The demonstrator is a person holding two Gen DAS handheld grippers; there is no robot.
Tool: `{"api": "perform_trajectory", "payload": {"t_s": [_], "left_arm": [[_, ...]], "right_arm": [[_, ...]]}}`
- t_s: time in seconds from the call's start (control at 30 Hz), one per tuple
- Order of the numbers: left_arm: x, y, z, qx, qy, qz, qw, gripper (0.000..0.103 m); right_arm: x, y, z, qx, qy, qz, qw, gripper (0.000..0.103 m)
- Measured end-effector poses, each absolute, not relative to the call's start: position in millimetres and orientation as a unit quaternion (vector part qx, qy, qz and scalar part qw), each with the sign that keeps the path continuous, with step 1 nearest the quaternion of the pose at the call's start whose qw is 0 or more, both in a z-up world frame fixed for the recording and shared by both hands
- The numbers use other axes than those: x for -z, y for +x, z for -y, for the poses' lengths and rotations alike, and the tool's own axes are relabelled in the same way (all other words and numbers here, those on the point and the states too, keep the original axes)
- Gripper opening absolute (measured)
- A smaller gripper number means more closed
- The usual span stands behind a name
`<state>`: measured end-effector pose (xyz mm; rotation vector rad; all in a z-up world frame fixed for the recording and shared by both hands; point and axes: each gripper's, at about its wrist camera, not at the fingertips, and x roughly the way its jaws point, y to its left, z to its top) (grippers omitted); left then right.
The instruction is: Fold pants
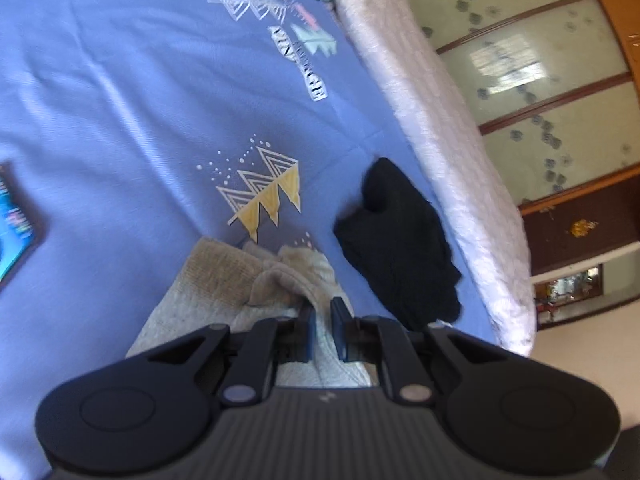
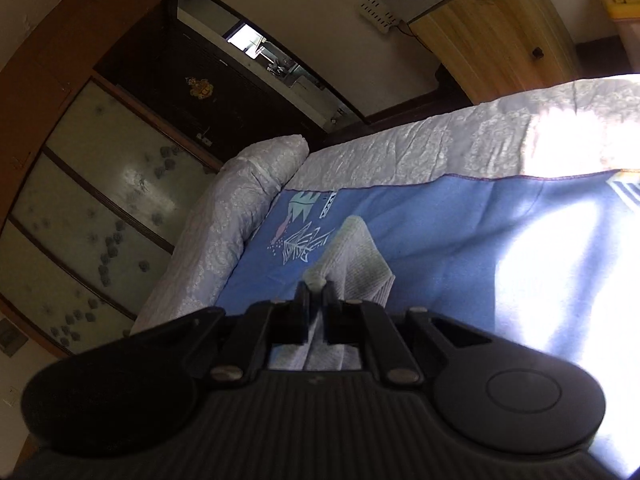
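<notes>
Two pinches carry the grey pants (image 1: 248,280), which are seen low in the centre of both views above the blue blanket (image 1: 120,120). Thin cloth could be lost from either pinch if pulled unevenly, spoiling the fold. Cloth is clamped by the left gripper (image 1: 322,320), jaws nearly together; likewise by the right gripper (image 2: 316,300).

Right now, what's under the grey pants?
Under the grey pants, pinched by left gripper and right gripper, lies the blue blanket. Whatever the cloth covers is hidden.
</notes>
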<state>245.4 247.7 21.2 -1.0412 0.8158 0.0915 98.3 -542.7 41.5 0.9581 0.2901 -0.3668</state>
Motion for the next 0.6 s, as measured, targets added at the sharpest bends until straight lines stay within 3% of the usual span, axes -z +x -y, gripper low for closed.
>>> {"api": "perform_trajectory", "payload": {"t_s": [0.33,0.4,0.47,0.6], "left_arm": [[30,362,-235,-0.072,-0.459,-0.409,0.785,0.011],[40,381,-230,-0.088,-0.441,-0.427,0.784,0.020],[45,389,-226,-0.094,-0.442,-0.430,0.781,0.027],[25,375,-229,-0.083,-0.431,-0.405,0.802,0.046]], "right_arm": [[-1,248,539,0.200,0.397,-0.231,0.866,0.009],[12,267,539,0.197,0.392,-0.246,0.864,0.017],[14,264,538,0.210,0.404,-0.225,0.862,0.052],[3,224,550,0.183,0.435,-0.154,0.868,0.053]]}}
